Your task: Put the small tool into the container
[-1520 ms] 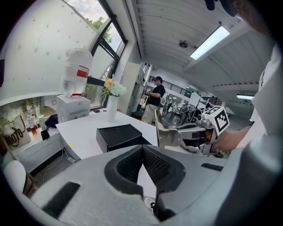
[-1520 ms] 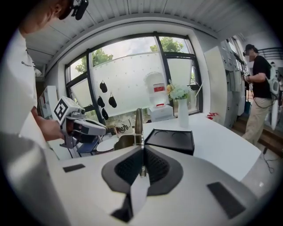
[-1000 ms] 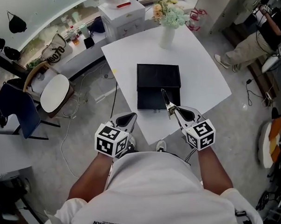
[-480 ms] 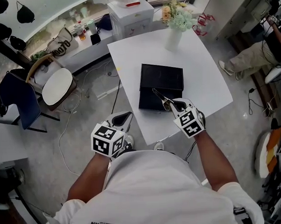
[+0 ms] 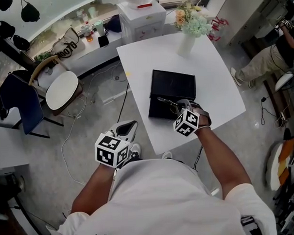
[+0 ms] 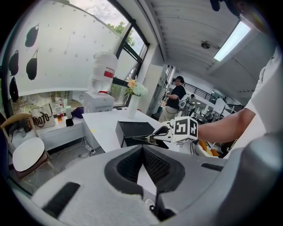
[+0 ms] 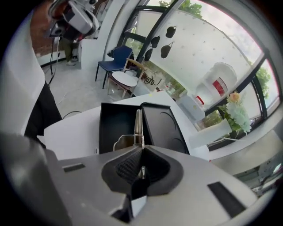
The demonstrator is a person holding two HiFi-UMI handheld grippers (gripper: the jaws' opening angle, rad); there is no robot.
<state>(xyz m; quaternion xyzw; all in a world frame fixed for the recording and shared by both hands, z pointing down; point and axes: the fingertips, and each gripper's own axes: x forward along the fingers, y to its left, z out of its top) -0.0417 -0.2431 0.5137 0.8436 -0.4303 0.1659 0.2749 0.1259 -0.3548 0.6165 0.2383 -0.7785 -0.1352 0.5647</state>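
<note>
A black container (image 5: 159,109) lies open on the white table (image 5: 219,92), its lid (image 5: 174,84) folded back behind the tray. My right gripper (image 5: 178,106) is shut on a small metal tool (image 5: 165,101), which hangs low over the tray and points left. The right gripper view shows the tool (image 7: 138,126) sticking out from the shut pads (image 7: 141,152), over the seam between tray (image 7: 116,126) and lid (image 7: 161,128). My left gripper (image 5: 129,126) hangs off the table's near-left edge, shut with nothing in it. The left gripper view (image 6: 143,152) shows the tool (image 6: 148,138) from the side.
A white vase of flowers (image 5: 188,37) stands at the table's far edge, with a white cabinet (image 5: 142,17) behind it. A chair with a round white seat (image 5: 61,91) and floor cables are left of the table. A person (image 5: 261,61) is at the far right.
My right gripper has carried the tool forward over the black container and lowered it, turning its tip to the left. The left gripper has barely moved.
</note>
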